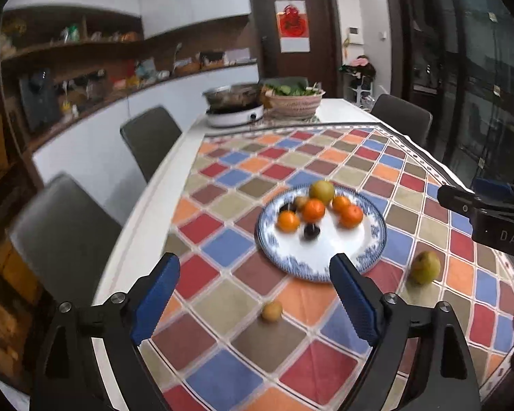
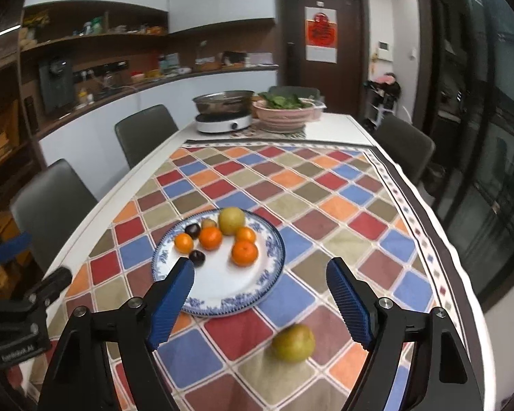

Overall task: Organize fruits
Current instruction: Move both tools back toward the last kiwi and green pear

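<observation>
Checkered cloth in red, blue, orange and olive covers the near half of the table (image 2: 335, 126), and the blue-and-white plate (image 2: 267, 274) sits roughly mid-cloth with most of the fruit already on it: four mandarins, a couple of dark plums, a small brownish one and a big green pear (image 2: 231, 221) at its far rim. Two stragglers are still on the cloth toward the near edge. A second green pear (image 2: 293, 342) lies just off the plate's near-right side, and it's basically framed between the right gripper (image 2: 260, 304) fingers, low and a touch right of centre, so that hand looks like the obvious one for it. The small yellowish-brown fruit (image 1: 271, 311) (longan? tiny kiwi? too blurry to call) sits near the plate's near-left side, right between the left gripper (image 1: 255, 299) fingers and a bit beyond them. Both sets of jaws are spread wide with nothing in them, no pad touching anything. Neither fruit has much of a long axis, the pear's roundish from here, so approach angle shouldn't matter much. My guess: each hand drops straight onto its own fruit, and the pear could roll if nudged.
</observation>
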